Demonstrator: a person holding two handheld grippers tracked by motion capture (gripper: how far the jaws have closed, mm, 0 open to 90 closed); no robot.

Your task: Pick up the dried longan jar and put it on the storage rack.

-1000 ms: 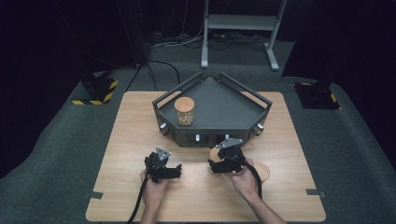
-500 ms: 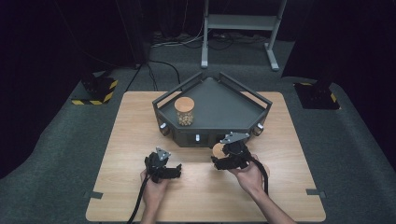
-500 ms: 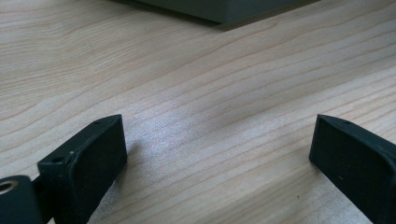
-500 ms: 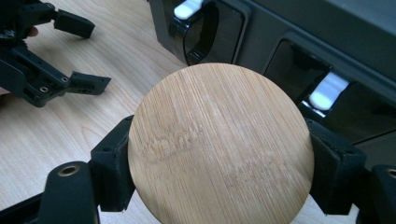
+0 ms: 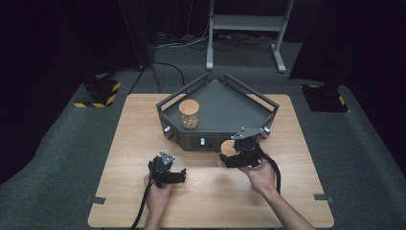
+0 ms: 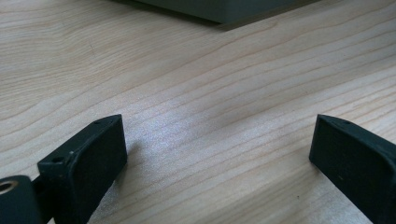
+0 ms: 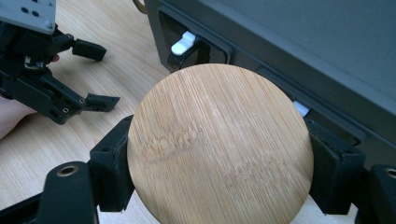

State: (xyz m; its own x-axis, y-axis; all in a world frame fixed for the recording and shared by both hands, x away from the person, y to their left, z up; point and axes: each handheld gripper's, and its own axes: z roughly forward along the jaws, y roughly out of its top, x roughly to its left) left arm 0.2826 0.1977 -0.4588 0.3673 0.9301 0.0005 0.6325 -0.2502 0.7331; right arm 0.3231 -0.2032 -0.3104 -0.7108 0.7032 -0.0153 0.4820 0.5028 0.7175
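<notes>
A round bamboo lid (image 7: pixel 219 144) sits flat between the jaws of my right gripper (image 7: pixel 219 154), which is shut on its rim. From above, the right gripper (image 5: pixel 230 155) holds the lid (image 5: pixel 227 147) just off the table, close to the front wall of the dark grey tray (image 5: pixel 225 103). A glass jar (image 5: pixel 189 115) with its own bamboo lid stands at the tray's left side. My left gripper (image 5: pixel 180 175) rests low on the table to the left, open, with bare wood between its jaws (image 6: pixel 217 140). The left gripper (image 7: pixel 51 88) also appears beyond the lid.
The tray's front wall carries a white latch (image 7: pixel 184 44) right behind the held lid. The wooden table (image 5: pixel 129 143) stands on grey carpet. A metal stand (image 5: pixel 244 28) and yellow-black floor blocks (image 5: pixel 98 91) lie beyond the table.
My right gripper has risen and moved left toward the tray's front, bringing the bamboo lid with it. The left gripper has stayed where it was.
</notes>
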